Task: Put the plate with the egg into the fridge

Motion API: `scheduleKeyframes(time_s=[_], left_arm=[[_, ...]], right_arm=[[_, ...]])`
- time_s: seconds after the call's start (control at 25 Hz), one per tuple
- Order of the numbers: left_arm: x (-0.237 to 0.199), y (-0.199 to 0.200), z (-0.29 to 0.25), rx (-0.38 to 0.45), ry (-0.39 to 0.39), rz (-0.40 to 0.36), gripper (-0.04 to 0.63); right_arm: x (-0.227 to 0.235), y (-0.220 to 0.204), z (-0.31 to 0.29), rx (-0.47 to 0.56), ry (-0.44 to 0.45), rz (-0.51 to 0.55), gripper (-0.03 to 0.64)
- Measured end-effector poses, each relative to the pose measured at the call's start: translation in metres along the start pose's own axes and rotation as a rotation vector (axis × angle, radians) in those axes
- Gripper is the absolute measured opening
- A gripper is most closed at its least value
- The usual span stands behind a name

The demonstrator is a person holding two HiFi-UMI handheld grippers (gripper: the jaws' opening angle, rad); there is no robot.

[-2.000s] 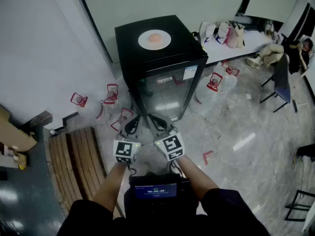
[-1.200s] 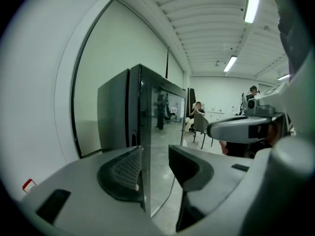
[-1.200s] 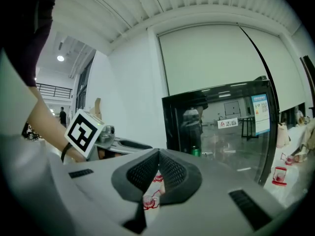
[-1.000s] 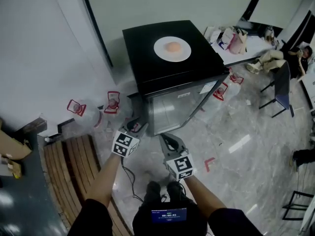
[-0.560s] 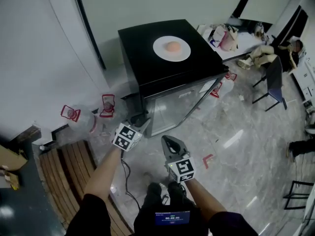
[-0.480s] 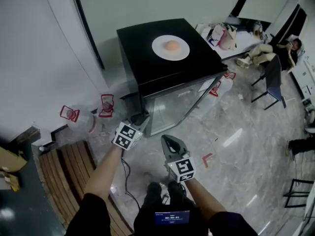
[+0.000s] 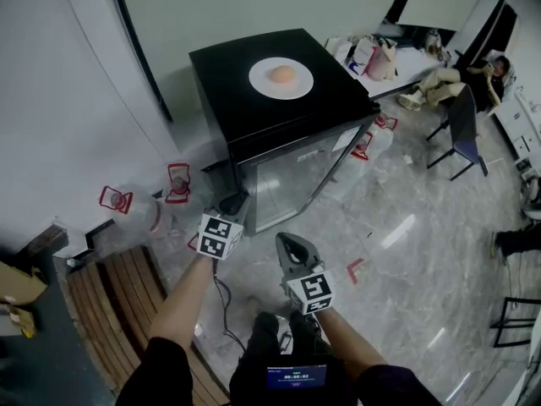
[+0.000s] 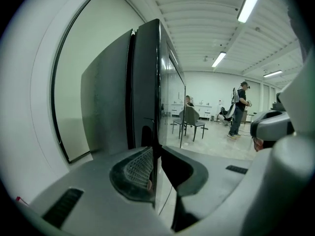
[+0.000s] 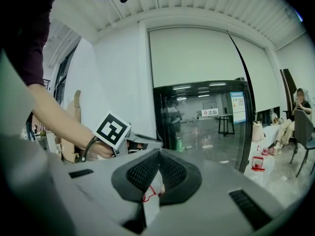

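A white plate (image 7: 281, 78) with an orange-brown egg (image 7: 283, 74) lies on top of the black fridge (image 7: 228, 108). The fridge's glass door (image 7: 296, 172) stands closed. My left gripper (image 7: 232, 206) is at the door's left edge. In the left gripper view that edge (image 8: 158, 102) runs between the pads (image 8: 140, 168), and the jaws have just been closing onto it. My right gripper (image 7: 290, 245) hovers in front of the fridge, shut and empty. In the right gripper view the right gripper (image 9: 158, 168) points at the glass door (image 9: 206, 124), with the left gripper (image 9: 147, 142) beside it.
Water jugs with red handles (image 7: 118, 201) lie on the floor left of the fridge. A wooden pallet (image 7: 110, 294) is at the lower left. Behind the fridge stands a table with bags (image 7: 380, 57), with a chair (image 7: 461, 125) and a seated person (image 7: 473, 74) nearby.
My left gripper has gone from the front of the door to its left edge and closed on it. The right gripper has stayed shut in front of the fridge.
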State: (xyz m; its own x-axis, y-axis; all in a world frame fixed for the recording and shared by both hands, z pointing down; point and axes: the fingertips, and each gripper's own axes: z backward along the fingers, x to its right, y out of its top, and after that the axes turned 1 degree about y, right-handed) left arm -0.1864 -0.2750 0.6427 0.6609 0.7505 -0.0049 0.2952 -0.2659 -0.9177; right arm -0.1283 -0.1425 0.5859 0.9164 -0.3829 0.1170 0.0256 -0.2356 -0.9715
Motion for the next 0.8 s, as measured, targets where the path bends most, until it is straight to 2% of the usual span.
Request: scheduleKeyframes(time_s=[0.16, 0.28, 0.4, 0.64, 0.8], left_arm=[[-0.001, -0.001, 0.000, -0.007, 0.066, 0.031, 0.060], [0.011, -0.003, 0.007, -0.006, 0.081, 0.031, 0.060], [0.049, -0.007, 0.021, 0.023, 0.124, 0.027, 0.060], [0.134, -0.014, 0.039, 0.028, 0.325, 0.116, 0.060], [0.187, -0.017, 0.041, 0.015, 0.428, 0.163, 0.060]], right_arm=[[0.004, -0.008, 0.017, -0.001, -0.009, -0.007, 0.009], [0.011, -0.013, 0.038, 0.010, -0.016, -0.018, 0.009], [0.022, -0.017, 0.060, 0.018, -0.027, -0.025, 0.009], [0.039, -0.033, 0.119, 0.017, -0.011, -0.049, 0.009], [0.058, -0.054, 0.169, 0.009, 0.002, -0.074, 0.009]])
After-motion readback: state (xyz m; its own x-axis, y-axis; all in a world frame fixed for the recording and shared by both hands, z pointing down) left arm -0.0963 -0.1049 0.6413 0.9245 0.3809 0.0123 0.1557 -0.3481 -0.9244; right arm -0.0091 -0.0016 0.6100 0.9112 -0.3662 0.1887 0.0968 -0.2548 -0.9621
